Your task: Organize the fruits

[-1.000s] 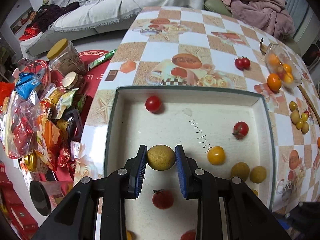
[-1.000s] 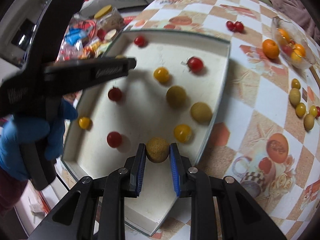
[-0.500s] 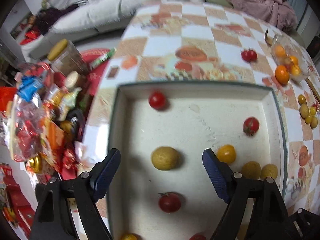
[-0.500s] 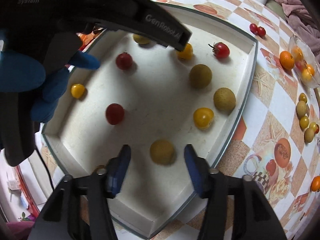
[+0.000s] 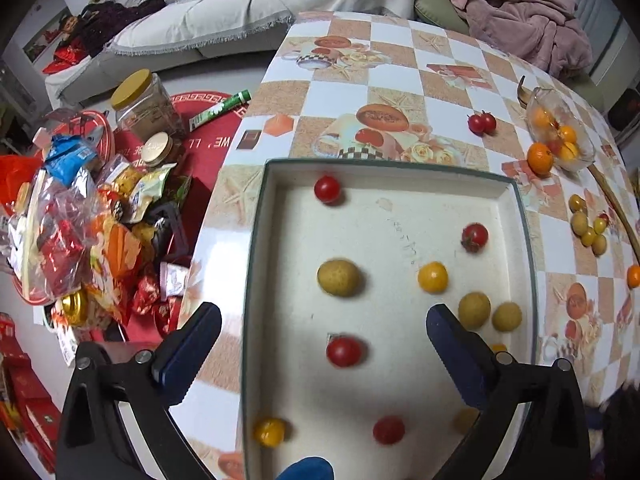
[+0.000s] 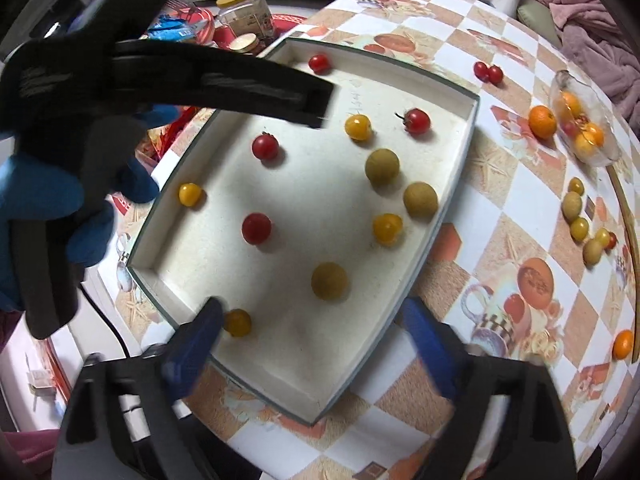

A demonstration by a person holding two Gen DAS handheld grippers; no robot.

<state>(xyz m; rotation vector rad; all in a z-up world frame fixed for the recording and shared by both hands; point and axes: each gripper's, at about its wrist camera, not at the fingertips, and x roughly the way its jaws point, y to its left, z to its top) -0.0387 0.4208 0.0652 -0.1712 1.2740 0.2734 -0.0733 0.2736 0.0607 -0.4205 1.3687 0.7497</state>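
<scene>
A white tray (image 5: 392,170) with a green rim lies on the checkered table and holds several red tomatoes, yellow tomatoes and tan round fruits. My left gripper (image 5: 324,332) is open and empty, raised above the tray; a tan fruit (image 5: 338,277) lies free on the tray floor ahead of it. My right gripper (image 6: 310,326) is open and empty above the tray's near corner (image 6: 472,98); another tan fruit (image 6: 329,281) lies free between and beyond its fingers. The left gripper's black body (image 6: 200,80) crosses the right wrist view.
On the bare table lie two red tomatoes (image 5: 482,123), an orange (image 5: 539,157), a glass bowl (image 5: 560,136) of oranges and a cluster of small yellow-green fruits (image 5: 586,224). Jars and snack packets (image 5: 88,216) crowd the low surface left of the table.
Both grippers opened and let go of their tan fruits, which now rest on the tray floor. Both grippers have since lifted up and back from the tray.
</scene>
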